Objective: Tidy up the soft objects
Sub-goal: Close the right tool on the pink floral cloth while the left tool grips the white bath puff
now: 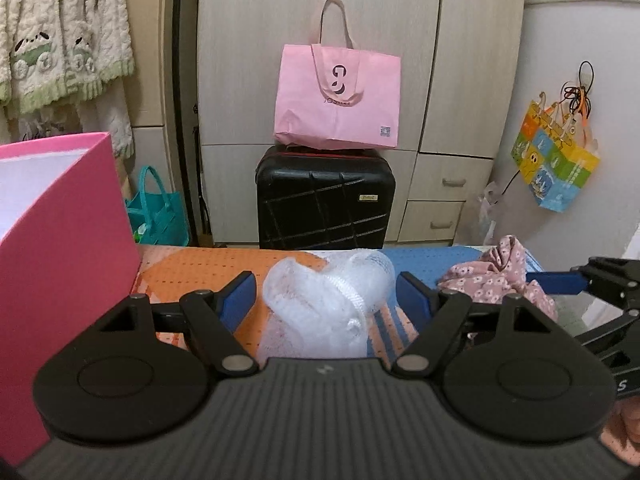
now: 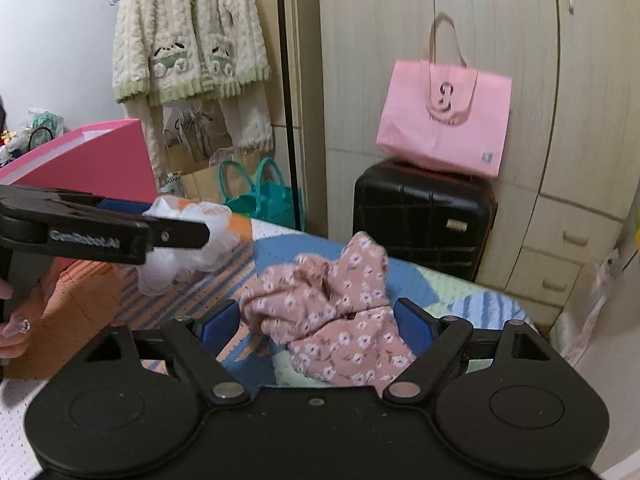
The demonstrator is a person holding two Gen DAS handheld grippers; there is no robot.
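Observation:
A white mesh bag (image 1: 328,304) lies bunched on the patchwork bedspread (image 1: 192,276), between the open blue-padded fingers of my left gripper (image 1: 326,294), which do not touch it. It also shows in the right wrist view (image 2: 188,248). A pink floral cloth (image 2: 332,316) lies crumpled to its right, between the open fingers of my right gripper (image 2: 320,322). In the left wrist view the cloth (image 1: 496,276) lies at the right, with the right gripper (image 1: 560,282) beside it. In the right wrist view the left gripper (image 2: 168,220) shows side-on at the left.
A tall pink box (image 1: 60,248) with a white inside stands on the bed at the left. Beyond the bed's far edge are a black suitcase (image 1: 326,200) with a pink tote (image 1: 338,100) on top, a wardrobe (image 1: 460,80) and a teal bag (image 1: 160,212).

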